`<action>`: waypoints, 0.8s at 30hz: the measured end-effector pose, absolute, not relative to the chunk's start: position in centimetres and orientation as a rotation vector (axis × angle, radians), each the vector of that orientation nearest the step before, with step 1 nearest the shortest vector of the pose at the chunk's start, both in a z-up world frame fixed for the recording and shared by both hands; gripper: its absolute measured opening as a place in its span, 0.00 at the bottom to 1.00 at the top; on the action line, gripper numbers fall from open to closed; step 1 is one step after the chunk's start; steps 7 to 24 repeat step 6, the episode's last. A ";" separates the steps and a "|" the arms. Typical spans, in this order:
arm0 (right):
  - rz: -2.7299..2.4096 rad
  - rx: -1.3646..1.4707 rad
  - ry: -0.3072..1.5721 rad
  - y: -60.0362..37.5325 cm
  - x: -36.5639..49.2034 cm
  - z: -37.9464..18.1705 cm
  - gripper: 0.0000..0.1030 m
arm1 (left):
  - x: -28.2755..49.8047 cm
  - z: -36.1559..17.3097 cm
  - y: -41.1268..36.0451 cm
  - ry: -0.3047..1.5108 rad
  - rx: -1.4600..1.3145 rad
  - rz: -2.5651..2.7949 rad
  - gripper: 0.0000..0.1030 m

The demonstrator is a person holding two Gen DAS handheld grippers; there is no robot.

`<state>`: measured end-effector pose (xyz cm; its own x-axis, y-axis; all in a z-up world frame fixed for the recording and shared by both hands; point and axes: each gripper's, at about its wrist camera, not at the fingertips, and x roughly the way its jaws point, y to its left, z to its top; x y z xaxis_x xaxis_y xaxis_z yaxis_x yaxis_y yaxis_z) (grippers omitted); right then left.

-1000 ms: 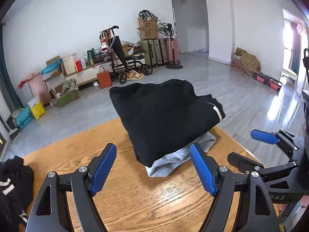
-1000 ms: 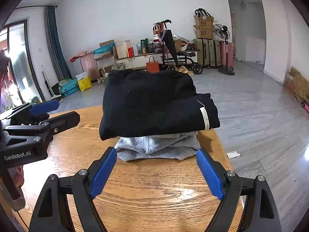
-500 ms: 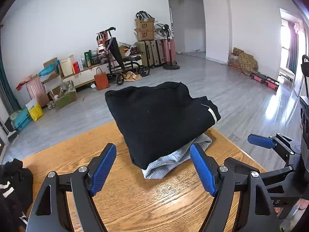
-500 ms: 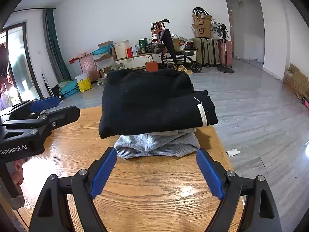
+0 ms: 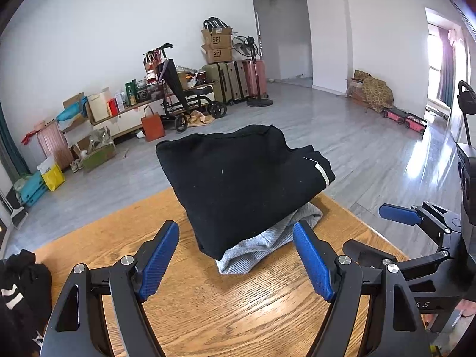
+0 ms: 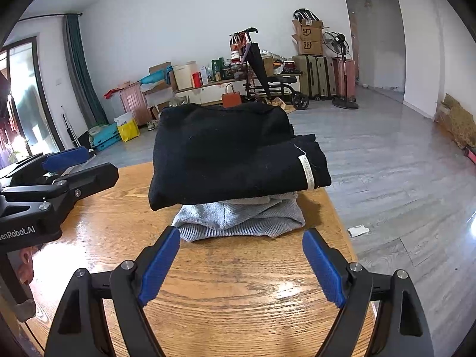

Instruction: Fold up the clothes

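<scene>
Basically both grippers are empty, fingers spread wide. Left gripper (image 5: 235, 255) hovers over the table (image 5: 238, 312) just short of the stack; right gripper (image 6: 241, 263) likewise, facing the stack head on. Black garment (image 6: 235, 154) lies folded on top of a folded grey garment (image 6: 241, 217), at the far edge of the table, black overhanging the grey on the left and front. A white label (image 6: 309, 172) shows at its right end. A dark unfolded piece (image 5: 20, 297) with white stripes lies at the left near corner of the table.

Step in hand, as judged: stack looks finished, so next is likely fetching the dark piece. To do it well: swing the left gripper toward it, keep fingers apart until they straddle an edge or hem, pinch one layer only, drag it to bare wood before spreading. Stay off the stack; it sits close to the table edge and a nudge could tip it off.

Versus earlier frames: stack unchanged in shape and place. Both views sit slightly closer and lower to it; fingers just as wide as before.
</scene>
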<state>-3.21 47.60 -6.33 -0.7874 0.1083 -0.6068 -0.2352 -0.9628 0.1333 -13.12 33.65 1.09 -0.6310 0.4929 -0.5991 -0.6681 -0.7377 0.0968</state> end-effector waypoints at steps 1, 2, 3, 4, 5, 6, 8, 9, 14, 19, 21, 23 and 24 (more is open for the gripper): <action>2.793 -0.930 0.301 47.5 -3.2 -6.3 0.85 | -13.1 1.1 33.7 0.412 -0.735 2.326 0.77; 2.793 -0.929 0.301 47.5 -3.2 -6.3 0.85 | -13.1 1.1 33.7 0.414 -0.736 2.324 0.77; 2.794 -0.929 0.301 47.4 -3.1 -6.3 0.85 | -13.0 1.1 33.7 0.418 -0.738 2.322 0.77; 2.794 -0.929 0.301 47.4 -3.1 -6.3 0.85 | -13.0 1.1 33.7 0.423 -0.739 2.321 0.77; 2.794 -0.929 0.301 47.3 -3.1 -6.3 0.85 | -13.0 1.0 33.8 0.425 -0.740 2.321 0.77; 2.794 -0.929 0.299 47.3 -3.1 -6.3 0.85 | -13.0 1.0 33.8 0.426 -0.739 2.321 0.77; 2.794 -0.929 0.299 47.3 -3.1 -6.3 0.85 | -13.0 1.0 33.8 0.426 -0.739 2.321 0.77; 2.794 -0.929 0.299 47.3 -3.1 -6.3 0.85 | -13.0 1.0 33.8 0.426 -0.739 2.321 0.77; 2.794 -0.929 0.299 47.3 -3.1 -6.3 0.85 | -13.0 1.0 33.8 0.426 -0.739 2.321 0.77; 2.794 -0.929 0.299 47.3 -3.1 -6.3 0.85 | -13.0 1.0 33.8 0.426 -0.739 2.321 0.77; 2.794 -0.929 0.299 47.3 -3.1 -6.3 0.85 | -13.0 1.0 33.8 0.426 -0.739 2.321 0.77; 2.794 -0.929 0.299 47.3 -3.1 -6.3 0.85 | -13.0 1.0 33.8 0.426 -0.739 2.321 0.77; 2.794 -0.929 0.299 47.3 -3.1 -6.3 0.85 | -13.0 1.0 33.8 0.426 -0.739 2.321 0.77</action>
